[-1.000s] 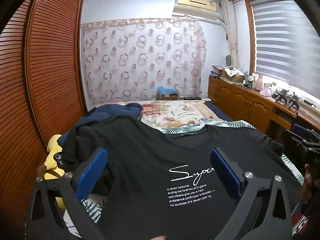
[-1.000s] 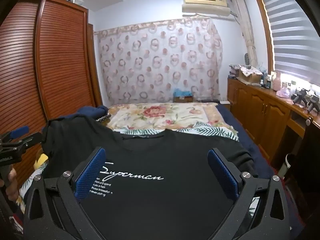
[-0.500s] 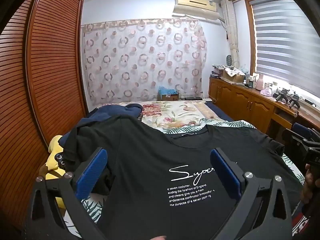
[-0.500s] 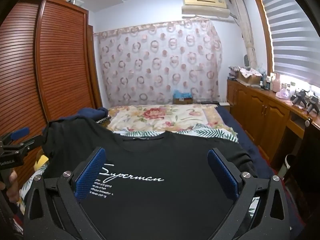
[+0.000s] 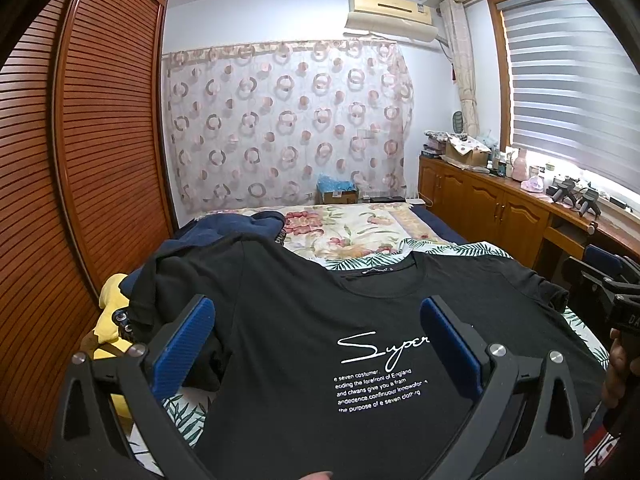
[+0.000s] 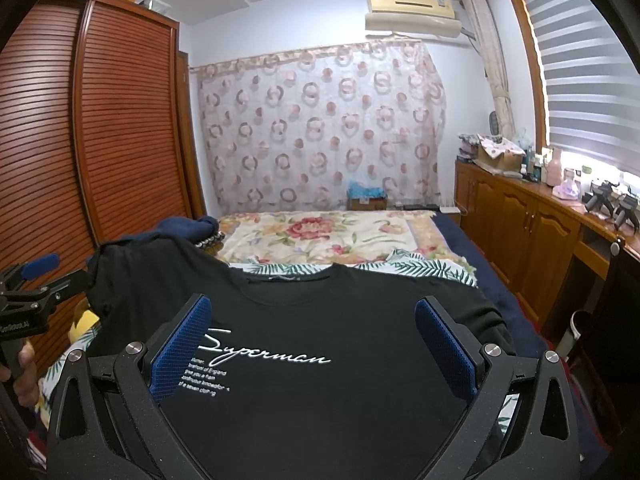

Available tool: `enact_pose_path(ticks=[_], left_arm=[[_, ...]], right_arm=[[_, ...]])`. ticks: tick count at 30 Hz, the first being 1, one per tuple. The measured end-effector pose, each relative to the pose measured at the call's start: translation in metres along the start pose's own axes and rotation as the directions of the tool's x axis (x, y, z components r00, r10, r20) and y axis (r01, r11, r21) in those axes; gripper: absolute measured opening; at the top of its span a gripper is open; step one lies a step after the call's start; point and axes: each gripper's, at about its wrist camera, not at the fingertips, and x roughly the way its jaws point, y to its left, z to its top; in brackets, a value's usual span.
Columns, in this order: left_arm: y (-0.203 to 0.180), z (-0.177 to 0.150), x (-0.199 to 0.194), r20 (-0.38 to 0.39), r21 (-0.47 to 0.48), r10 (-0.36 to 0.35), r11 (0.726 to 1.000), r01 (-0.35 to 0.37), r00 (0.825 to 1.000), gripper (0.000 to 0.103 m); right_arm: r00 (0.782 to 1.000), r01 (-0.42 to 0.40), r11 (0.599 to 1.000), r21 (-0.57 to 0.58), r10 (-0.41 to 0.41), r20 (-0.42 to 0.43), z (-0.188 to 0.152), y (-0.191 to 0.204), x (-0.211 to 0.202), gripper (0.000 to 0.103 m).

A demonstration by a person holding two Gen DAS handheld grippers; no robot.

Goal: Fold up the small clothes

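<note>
We are holding both pairs of fingers spread wide and gripping nothing. The left gripper (image 5: 316, 344) is hovering over the printed chest of the black T-shirt (image 5: 304, 320), and the right gripper (image 6: 314, 344) is hovering over the same garment, its blue pads framing the white script. Each gripper is also showing at the edge of the other's view, on its handle in a hand.

The T-shirt is lying face up on the near part of the bed (image 6: 452, 276), collar pointing to the far end, body spread fairly flat over a leaf-print sheet (image 5: 188, 416). Its left sleeve is riding up over a heap of dark blue clothes (image 5: 224, 226), with something yellow (image 5: 110, 312) just beside it; whether that sleeve is lying smooth we cannot quite tell, since the dark cloth is hard to read there. The right sleeve is draping toward the bed's right edge.

We judge that we are at the very start of the fold: the shirt is laid out, and no edge is turned yet. The next move is probably asking us to lower the fingers to the garment's side edges or shoulders, pinch a single layer on each side, and carry it inward evenly so the print stays centred.
</note>
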Motion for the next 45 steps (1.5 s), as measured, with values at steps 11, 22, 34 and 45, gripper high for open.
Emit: enact_pose_path(ticks=[11, 22, 34, 45], left_arm=[[-0.003, 0.006, -0.007, 0.007, 0.000, 0.004, 1.000, -0.004, 1.000, 0.103], [-0.006, 0.008, -0.011, 0.012, 0.005, 0.007, 1.000, -0.007, 1.000, 0.103], [-0.006, 0.010, -0.014, 0.015, 0.007, 0.005, 1.000, -0.005, 1.000, 0.103], [-0.007, 0.010, -0.014, 0.016, 0.008, 0.006, 1.000, -0.006, 1.000, 0.103]], right_arm=[[1.000, -0.001, 1.000, 0.000, 0.001, 0.003, 0.000, 0.000, 0.000, 0.103], [1.000, -0.002, 1.000, -0.001, 0.002, 0.003, 0.004, 0.002, -0.002, 0.103], [1.000, -0.001, 1.000, -0.001, 0.001, 0.006, 0.003, 0.002, -0.002, 0.103], [1.000, -0.001, 1.000, -0.002, 0.001, 0.007, 0.003, 0.002, -0.002, 0.103]])
